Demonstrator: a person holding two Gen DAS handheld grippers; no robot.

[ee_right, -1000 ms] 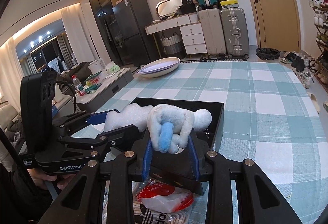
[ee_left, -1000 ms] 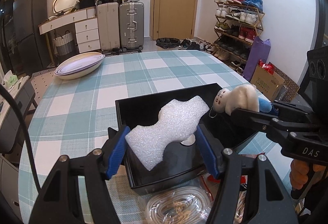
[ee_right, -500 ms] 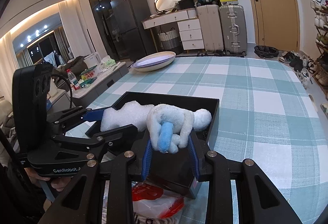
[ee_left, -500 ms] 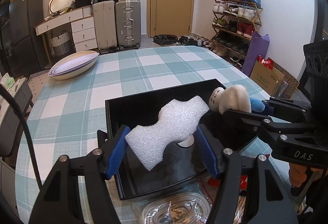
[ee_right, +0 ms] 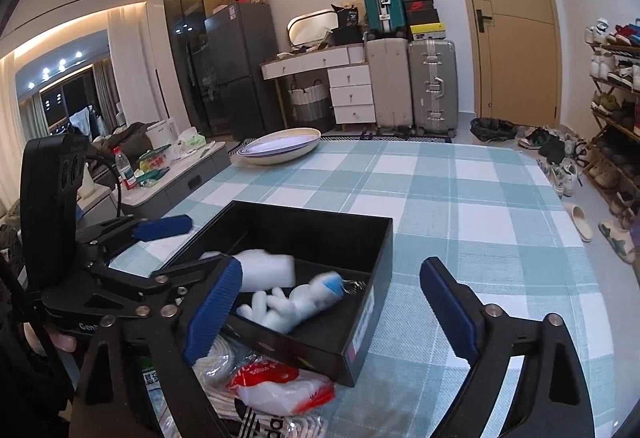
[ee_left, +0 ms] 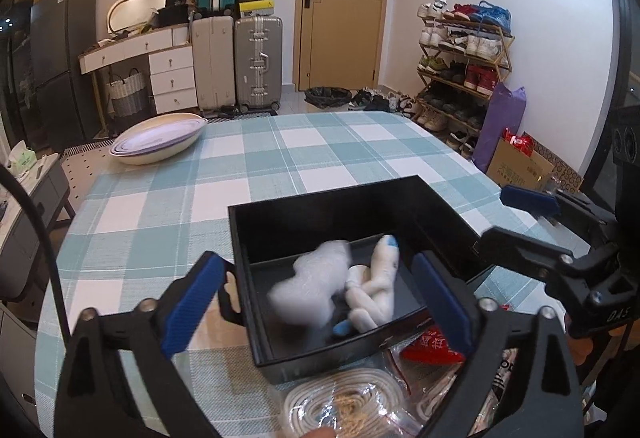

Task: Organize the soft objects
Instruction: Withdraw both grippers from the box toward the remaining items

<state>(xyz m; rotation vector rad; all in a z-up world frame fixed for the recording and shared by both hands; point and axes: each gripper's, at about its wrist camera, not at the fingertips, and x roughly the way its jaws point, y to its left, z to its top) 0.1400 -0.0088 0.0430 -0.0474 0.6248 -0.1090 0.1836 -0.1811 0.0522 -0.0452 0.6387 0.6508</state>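
Note:
A black open box [ee_left: 320, 205] [ee_right: 372, 302] sits on the checked tablecloth near the table's front edge. Inside it lie a white foam piece [ee_left: 308, 284] [ee_right: 266, 270], blurred in the left wrist view, and a white plush toy with blue tips [ee_left: 374, 290] [ee_right: 300, 300]. My left gripper [ee_left: 320, 302] is open and empty above the box's near side; it also shows in the right wrist view [ee_right: 188, 250]. My right gripper [ee_right: 332, 306] is open and empty over the box's near right corner; it also shows in the left wrist view [ee_left: 516, 213].
Plastic-wrapped packets, one holding coiled white rope [ee_left: 352, 402] and one red and white [ee_right: 276, 386], lie at the table's front edge below the box. A stack of shallow white bowls [ee_left: 156, 139] [ee_right: 280, 145] stands at the table's far left. Suitcases and a shoe rack line the walls.
Both grippers have opened. The foam piece and the plush toy have dropped from them into the black box. Both grippers have pulled back and up a little.

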